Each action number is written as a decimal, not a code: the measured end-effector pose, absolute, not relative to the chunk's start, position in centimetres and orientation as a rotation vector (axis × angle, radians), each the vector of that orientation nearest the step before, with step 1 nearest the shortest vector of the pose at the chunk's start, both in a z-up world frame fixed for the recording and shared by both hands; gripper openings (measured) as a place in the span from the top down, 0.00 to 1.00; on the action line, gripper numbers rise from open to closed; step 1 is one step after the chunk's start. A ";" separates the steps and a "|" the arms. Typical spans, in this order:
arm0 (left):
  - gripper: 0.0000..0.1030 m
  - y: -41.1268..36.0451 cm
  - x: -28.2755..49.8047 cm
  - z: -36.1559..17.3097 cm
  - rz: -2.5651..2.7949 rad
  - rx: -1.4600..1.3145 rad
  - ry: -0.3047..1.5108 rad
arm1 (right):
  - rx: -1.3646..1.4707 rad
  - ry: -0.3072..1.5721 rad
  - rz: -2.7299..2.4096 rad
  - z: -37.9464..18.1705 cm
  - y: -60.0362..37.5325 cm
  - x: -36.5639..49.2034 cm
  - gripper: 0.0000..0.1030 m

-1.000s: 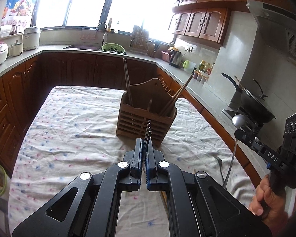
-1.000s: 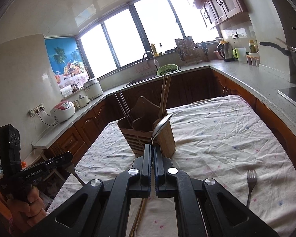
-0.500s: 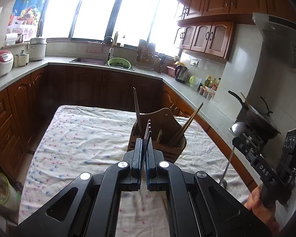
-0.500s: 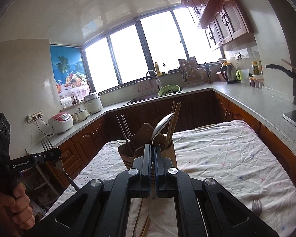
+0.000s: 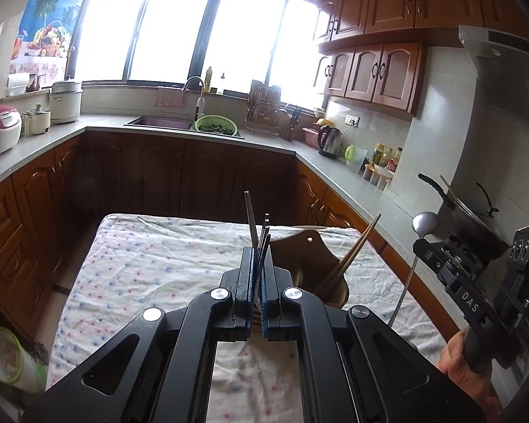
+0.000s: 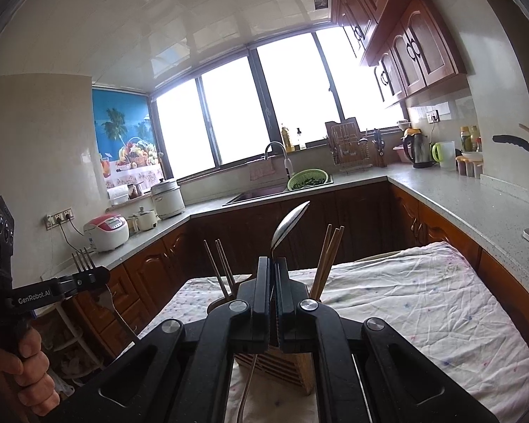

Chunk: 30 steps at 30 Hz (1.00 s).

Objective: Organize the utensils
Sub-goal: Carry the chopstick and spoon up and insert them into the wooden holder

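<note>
Wooden utensil holder (image 5: 314, 264) on the flowered tablecloth (image 5: 151, 264), just beyond the fingertips in the left wrist view. Left gripper (image 5: 258, 275) pinched narrow on a fork (image 5: 263, 243), tines pointing up and forward, handle hanging down between the pads. Chopsticks (image 5: 352, 257) leaning out of the holder's right side; one more pair upright behind the tines. Off to the right, right gripper (image 5: 426, 246) held in a hand (image 5: 465, 363), clamping a spoon (image 5: 421, 224) with its bowl up, well above the cloth.

Seen from the right wrist: same spoon (image 6: 287, 225) gripped between nearly closed fingers, bowl tilted up, handle trailing down in front of the slatted holder (image 6: 275, 363) directly below. Chopsticks (image 6: 326, 257) sticking up on either side. At far left, left gripper (image 6: 88, 276) with the fork (image 6: 83, 259) raised, tines up.
</note>
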<state>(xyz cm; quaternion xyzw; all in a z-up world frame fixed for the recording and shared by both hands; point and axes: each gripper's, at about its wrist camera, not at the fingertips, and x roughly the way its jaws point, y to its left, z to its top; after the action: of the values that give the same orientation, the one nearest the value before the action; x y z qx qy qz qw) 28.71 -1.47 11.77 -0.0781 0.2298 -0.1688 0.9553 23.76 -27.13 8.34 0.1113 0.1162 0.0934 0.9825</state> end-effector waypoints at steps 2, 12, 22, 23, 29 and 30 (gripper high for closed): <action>0.98 -1.4 29.2 11.8 -0.337 -0.162 0.464 | 0.222 0.228 0.185 8.4 -27.2 24.2 0.98; 0.98 -1.4 32.6 12.7 -0.313 -0.181 0.431 | 0.231 0.156 0.135 8.1 -27.6 26.9 0.98; 0.98 -2.9 37.0 12.6 -0.259 -0.171 0.404 | 0.164 0.055 0.031 7.2 -25.9 30.5 0.98; 0.98 -3.1 37.5 12.3 -0.256 -0.171 0.409 | 0.157 0.057 0.030 6.9 -25.7 30.8 0.98; 0.98 -5.1 39.0 10.0 -0.250 -0.133 0.430 | 0.096 0.076 0.055 5.1 -24.4 31.3 0.98; 0.98 -5.6 39.1 9.6 -0.248 -0.114 0.432 | 0.086 0.083 0.061 4.9 -24.3 31.3 0.98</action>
<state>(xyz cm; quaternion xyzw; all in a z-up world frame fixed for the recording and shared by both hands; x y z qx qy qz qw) 39.08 -5.61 9.55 -0.0562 0.2139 -0.1228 0.9675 31.30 -24.29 4.87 0.0430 0.0414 0.0304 0.9978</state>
